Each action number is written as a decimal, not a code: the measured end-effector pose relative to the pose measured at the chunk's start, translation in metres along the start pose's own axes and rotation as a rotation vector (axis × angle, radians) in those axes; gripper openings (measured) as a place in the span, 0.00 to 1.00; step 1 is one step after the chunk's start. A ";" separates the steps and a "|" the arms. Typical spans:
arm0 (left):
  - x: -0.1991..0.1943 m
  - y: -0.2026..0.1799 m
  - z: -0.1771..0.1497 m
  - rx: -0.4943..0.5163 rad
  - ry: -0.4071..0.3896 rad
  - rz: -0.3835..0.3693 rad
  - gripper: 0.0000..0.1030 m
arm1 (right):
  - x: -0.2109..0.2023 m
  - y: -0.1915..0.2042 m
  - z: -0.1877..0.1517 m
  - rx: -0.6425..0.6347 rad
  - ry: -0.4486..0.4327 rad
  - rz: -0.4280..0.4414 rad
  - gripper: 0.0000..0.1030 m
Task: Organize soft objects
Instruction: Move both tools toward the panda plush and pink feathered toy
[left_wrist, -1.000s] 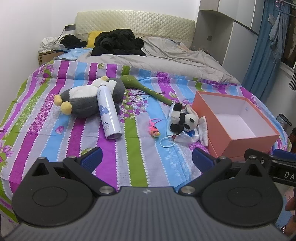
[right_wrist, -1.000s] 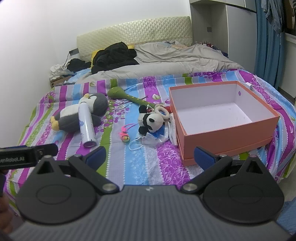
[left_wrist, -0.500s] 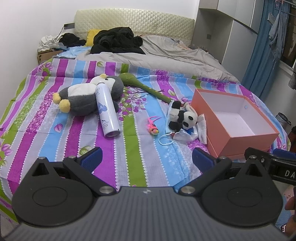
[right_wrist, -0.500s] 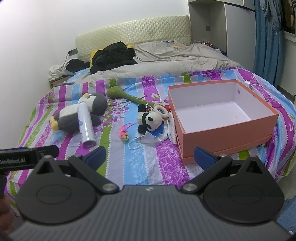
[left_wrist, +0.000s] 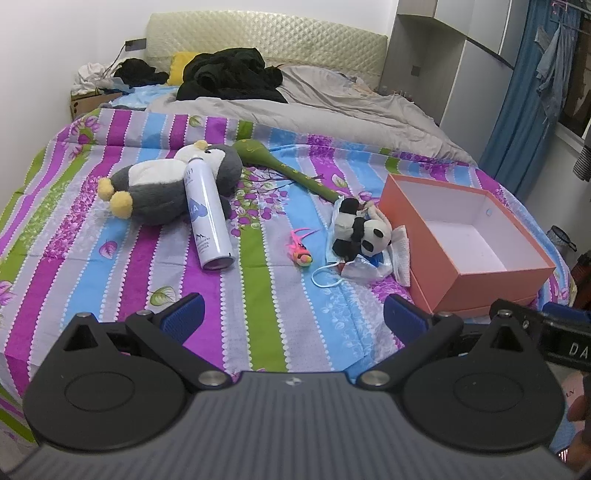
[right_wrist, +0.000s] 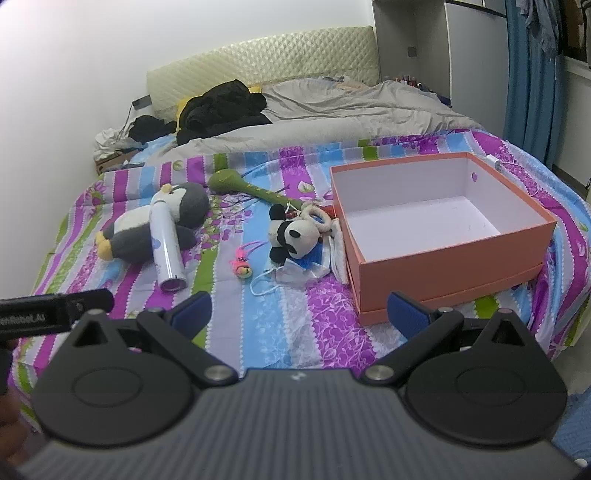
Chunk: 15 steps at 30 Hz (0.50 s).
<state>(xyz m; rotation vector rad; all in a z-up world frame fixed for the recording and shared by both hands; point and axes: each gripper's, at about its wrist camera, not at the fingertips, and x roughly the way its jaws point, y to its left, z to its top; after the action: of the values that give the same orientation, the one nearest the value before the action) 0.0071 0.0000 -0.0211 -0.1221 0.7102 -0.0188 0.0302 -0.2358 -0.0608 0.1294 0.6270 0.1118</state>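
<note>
A grey and white penguin plush (left_wrist: 162, 184) (right_wrist: 129, 229) lies on the striped bedsheet, with a white spray can (left_wrist: 207, 214) (right_wrist: 166, 243) resting across it. A small panda plush (left_wrist: 360, 230) (right_wrist: 293, 232) lies beside an open, empty orange box (left_wrist: 491, 280) (right_wrist: 443, 273), on a face mask (left_wrist: 354, 269) and white cloths. A green plush stick (left_wrist: 280, 166) (right_wrist: 251, 188) and a small pink toy (left_wrist: 301, 249) (right_wrist: 243, 264) lie between them. My left gripper (left_wrist: 293, 319) and right gripper (right_wrist: 299, 315) are open and empty, near the bed's front edge, well short of the toys.
A grey blanket (left_wrist: 314, 107) and black clothes (left_wrist: 229, 77) cover the far half of the bed by the headboard. A wardrobe and blue curtain (left_wrist: 524, 110) stand at the right. A wall runs along the left.
Both views have shifted slightly; the toys and box sit a little farther off in the frames. Nothing on the bed has moved. Both grippers stay open.
</note>
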 end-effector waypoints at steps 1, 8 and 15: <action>0.001 0.000 0.000 -0.003 0.001 -0.004 1.00 | 0.001 -0.001 -0.001 0.001 0.004 0.000 1.00; 0.016 -0.003 0.000 0.007 0.023 -0.007 1.00 | 0.012 -0.010 -0.003 0.032 0.026 -0.008 1.00; 0.040 -0.003 0.002 0.013 0.055 0.005 1.00 | 0.025 -0.019 -0.001 0.029 0.029 -0.029 1.00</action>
<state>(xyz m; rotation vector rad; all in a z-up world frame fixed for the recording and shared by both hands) 0.0393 -0.0047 -0.0452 -0.1077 0.7656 -0.0222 0.0511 -0.2507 -0.0792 0.1472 0.6597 0.0767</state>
